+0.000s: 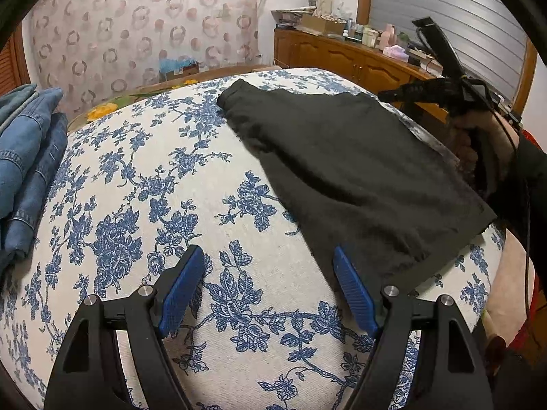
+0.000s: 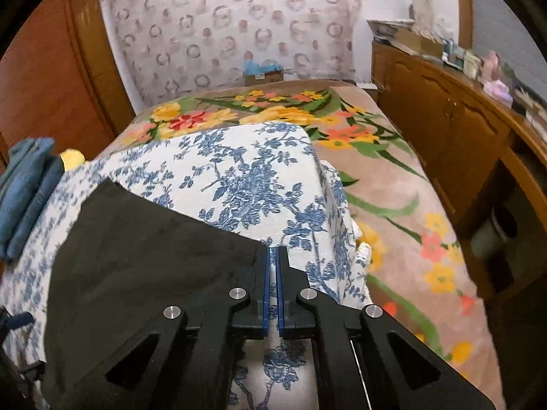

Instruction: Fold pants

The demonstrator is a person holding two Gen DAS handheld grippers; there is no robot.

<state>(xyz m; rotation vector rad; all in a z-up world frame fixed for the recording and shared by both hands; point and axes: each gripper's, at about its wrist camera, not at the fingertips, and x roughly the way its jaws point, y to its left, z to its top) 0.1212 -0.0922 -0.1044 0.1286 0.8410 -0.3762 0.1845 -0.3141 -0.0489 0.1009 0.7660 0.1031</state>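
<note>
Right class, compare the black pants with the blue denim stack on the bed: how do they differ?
The black pants are plain and dark; the denim stack is blue with visible seams. The black pants lie spread flat on the blue-flowered cloth; the denim stack is folded and piled at its left edge. The black pants sit nearer both grippers. Both are clothing on the same cloth.

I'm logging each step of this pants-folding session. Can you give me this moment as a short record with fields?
surface: blue-and-white floral cloth spread over a flowered blanket
garment: black pants, lying flat, folded to a compact shape
left gripper: open, above bare cloth beside the pants' near edge, holding nothing
right gripper: shut, at the pants' edge; whether fabric is pinched cannot be told
other clothes: folded blue jeans stacked at the cloth's left edge
background: wooden cabinet with clutter on top
</note>
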